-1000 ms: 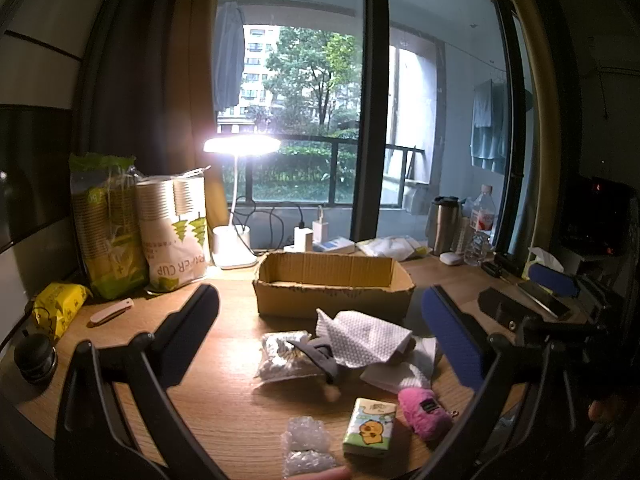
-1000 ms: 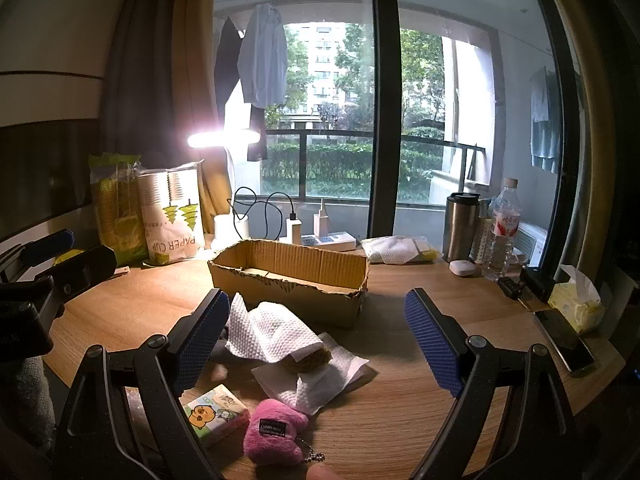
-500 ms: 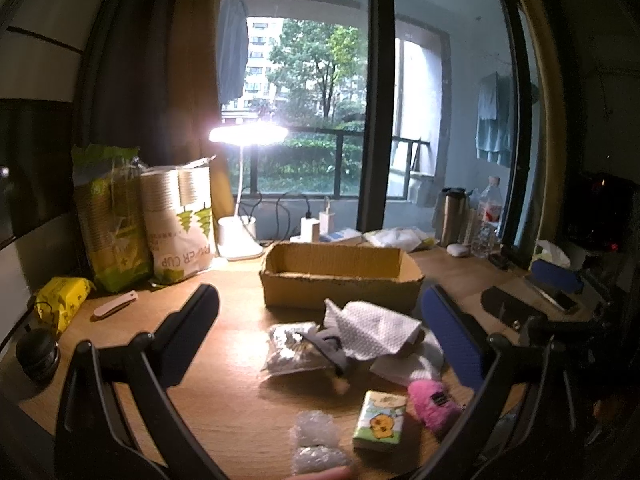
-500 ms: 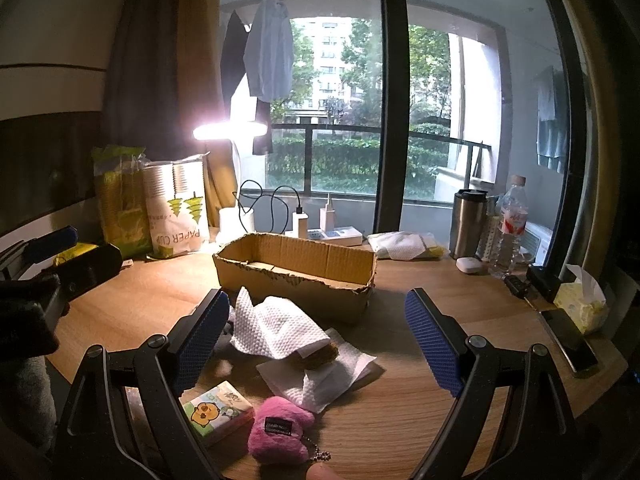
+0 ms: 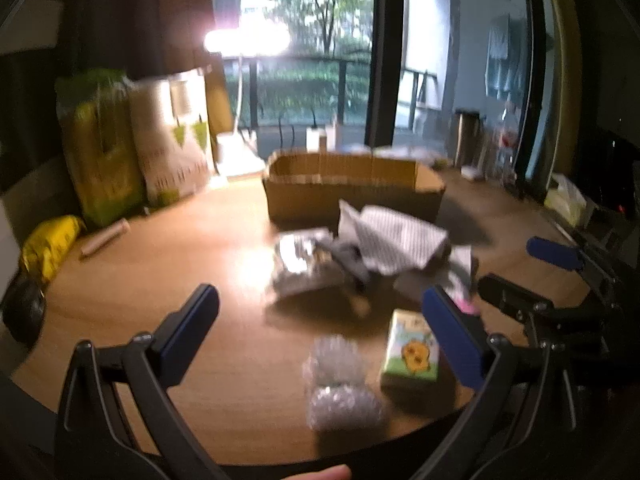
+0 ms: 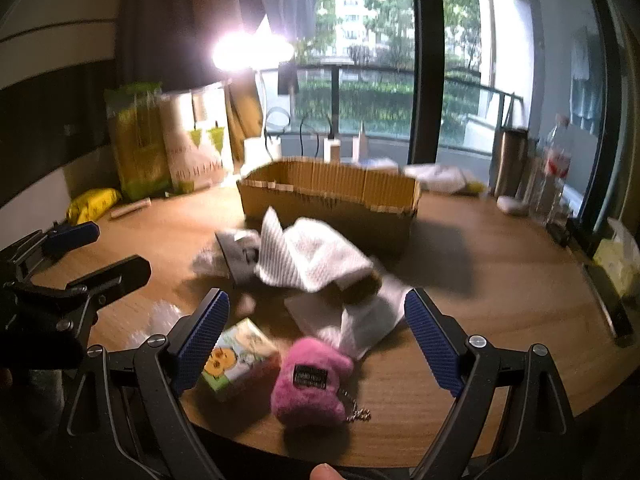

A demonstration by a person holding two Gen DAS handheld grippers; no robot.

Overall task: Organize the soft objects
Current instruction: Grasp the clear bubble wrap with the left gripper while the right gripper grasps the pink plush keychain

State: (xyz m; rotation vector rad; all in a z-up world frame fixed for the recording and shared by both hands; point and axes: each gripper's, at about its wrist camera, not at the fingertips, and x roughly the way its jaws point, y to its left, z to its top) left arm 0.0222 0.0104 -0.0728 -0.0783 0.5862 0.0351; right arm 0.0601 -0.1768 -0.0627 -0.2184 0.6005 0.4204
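An open cardboard box (image 5: 352,188) (image 6: 332,196) stands mid-table. In front of it lies a pile: a white cloth (image 5: 396,236) (image 6: 316,256), a grey item (image 5: 348,256), a shiny plastic bag (image 5: 300,264) and white tissue (image 6: 360,320). Nearer me are bubble wrap (image 5: 340,384), a tissue pack with a cartoon (image 5: 412,352) (image 6: 236,356) and a pink plush keychain (image 6: 312,380). My left gripper (image 5: 320,332) is open and empty above the bubble wrap. My right gripper (image 6: 316,332) is open and empty above the plush.
Paper cup packs (image 5: 172,140) and a green bag (image 5: 100,148) stand at the back left by a lit desk lamp (image 5: 244,40). A yellow pouch (image 5: 48,244) lies at the left. A thermos (image 6: 508,164), a bottle (image 6: 552,172) and tissues (image 6: 616,256) stand at the right.
Both views have tilted down and moved closer to the table; the objects sit higher and larger in frame. Both grippers stay open. No object has moved.
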